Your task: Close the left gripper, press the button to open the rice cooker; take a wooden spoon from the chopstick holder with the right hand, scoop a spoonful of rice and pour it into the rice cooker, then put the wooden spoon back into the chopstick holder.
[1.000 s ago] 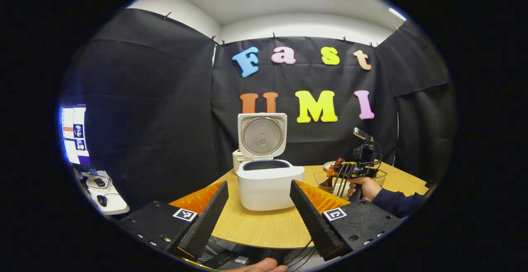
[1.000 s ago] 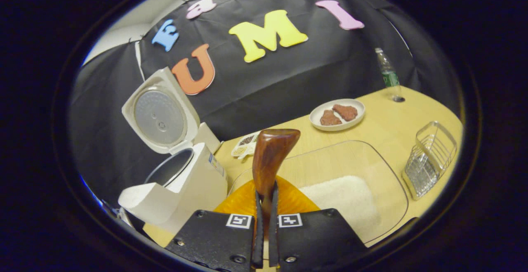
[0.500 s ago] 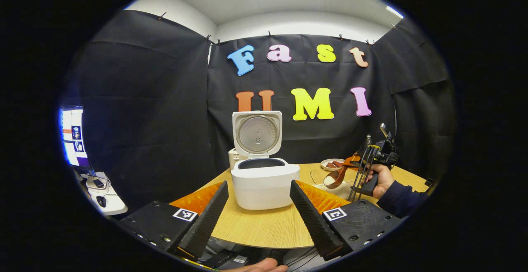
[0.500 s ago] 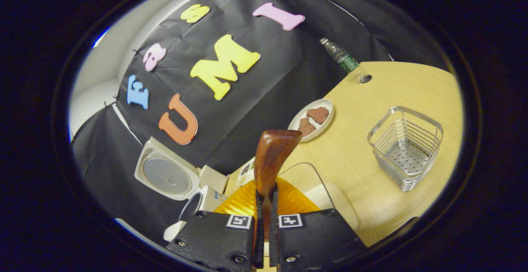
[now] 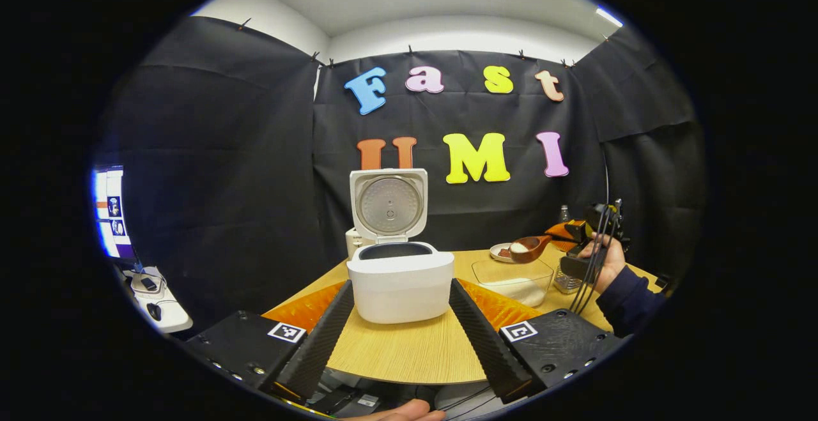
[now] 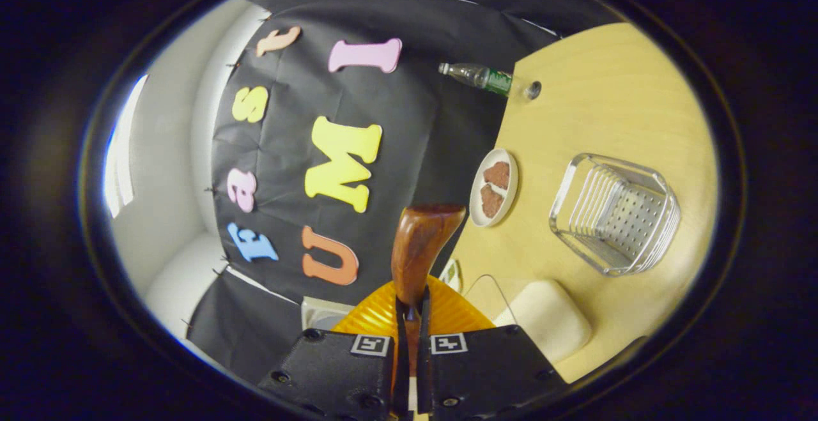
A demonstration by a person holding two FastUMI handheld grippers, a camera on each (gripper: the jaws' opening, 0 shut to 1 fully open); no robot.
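Note:
The white rice cooker [image 5: 399, 280] stands on the table with its lid [image 5: 388, 204] up and the dark pot showing. My left gripper [image 5: 399, 325] hangs open in front of it, one finger on each side, holding nothing. To the right a hand holds my right gripper [image 5: 569, 232] above the clear rice container [image 5: 511, 280]. It is shut on the wooden spoon [image 5: 527, 248], whose bowl carries white rice. In the right gripper view the spoon [image 6: 422, 248] sticks out from the shut gripper [image 6: 409, 319]. The wire chopstick holder [image 6: 613, 213] stands alone on the table.
A plate [image 6: 493, 186] with brown pieces and a bottle [image 6: 482, 77] stand near the back wall. The rice container [image 6: 549, 319] lies just below the spoon. A side desk with a screen [image 5: 112, 210] stands far left. The table edge [image 5: 396, 379] runs under my left fingers.
My right gripper has lifted the spoon, now loaded with rice, out of the container and rolled so that its view tilts. The left gripper has barely moved.

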